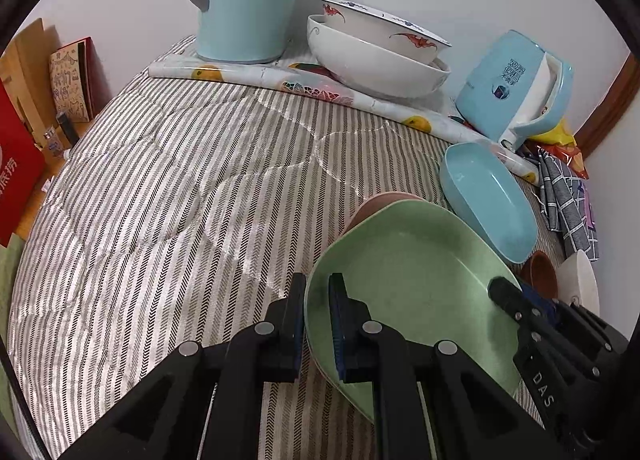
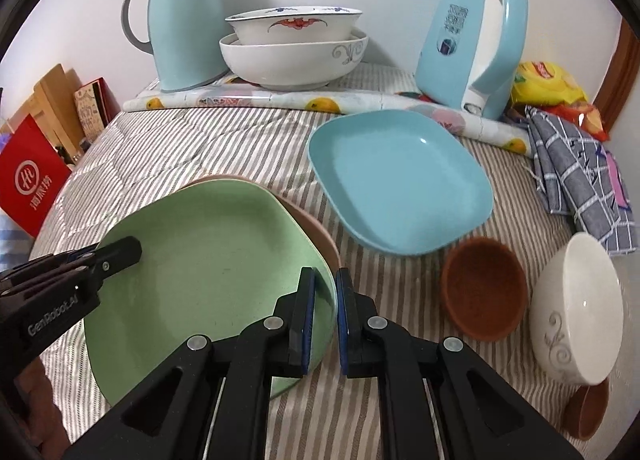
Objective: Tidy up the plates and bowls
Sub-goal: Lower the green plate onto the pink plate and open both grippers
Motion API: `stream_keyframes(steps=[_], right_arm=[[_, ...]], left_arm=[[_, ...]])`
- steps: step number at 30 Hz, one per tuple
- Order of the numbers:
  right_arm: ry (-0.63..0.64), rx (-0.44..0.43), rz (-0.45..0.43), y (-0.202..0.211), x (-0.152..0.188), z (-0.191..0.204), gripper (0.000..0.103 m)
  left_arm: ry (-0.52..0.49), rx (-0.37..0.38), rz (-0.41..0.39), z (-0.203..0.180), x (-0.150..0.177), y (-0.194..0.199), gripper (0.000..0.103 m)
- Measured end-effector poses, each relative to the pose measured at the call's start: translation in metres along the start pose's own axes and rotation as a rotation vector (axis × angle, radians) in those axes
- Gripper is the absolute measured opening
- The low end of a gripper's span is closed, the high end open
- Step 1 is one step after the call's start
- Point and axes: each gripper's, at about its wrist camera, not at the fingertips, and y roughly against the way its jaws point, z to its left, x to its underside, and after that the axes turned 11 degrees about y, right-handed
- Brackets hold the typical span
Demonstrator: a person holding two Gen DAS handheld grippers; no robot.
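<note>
the green plate (image 2: 208, 260) sits on top of a pink plate (image 2: 316, 236), and both lie on the striped quilt (image 1: 160, 180) of what looks like a bed. the green plate looks thin, stiff and light, like plastic. its skin is smooth, so it may slip. the best place to hold it is the raised rim at the edge.

the left tongs (image 1: 318, 324) are pinched narrow on the plate's left rim, one finger inside and one outside. the right tongs (image 2: 325, 320) are pinched narrow on the right rim the same way. a grip on both sides should keep the plate flat.

the quilt is soft, so plates can wobble on it.

a blue plate (image 2: 400, 180) lies near, just behind the green one. a brown bowl (image 2: 484, 292) and a white bowl (image 2: 576, 312) lie tipped over on the right side. the white bowl looks like china, so it is heavier and can break.

at the back two big white bowls (image 2: 294, 44) sit one inside the other, between a blue jug (image 2: 184, 24) and a blue kettle (image 2: 472, 44).
</note>
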Motion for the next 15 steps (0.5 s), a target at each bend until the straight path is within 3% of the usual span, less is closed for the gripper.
stream_keyframes(steps=[6, 9, 11, 15], right_arm=[[0.010, -0.008, -0.010, -0.005, -0.004, -0.004, 0.013], [0.012, -0.020, -0.016, -0.004, -0.003, -0.005, 0.027], [0.001, -0.010, -0.039, 0.002, -0.001, -0.008, 0.048], [-0.023, 0.001, -0.071, 0.016, 0.005, -0.013, 0.055]], left_arm=[[0.004, 0.009, 0.019, 0.001, -0.002, -0.003, 0.012], [-0.005, 0.016, 0.023, -0.001, -0.001, -0.001, 0.023], [-0.012, 0.011, 0.011, -0.002, 0.000, 0.003, 0.035], [-0.025, 0.019, -0.006, -0.005, 0.001, 0.013, 0.039]])
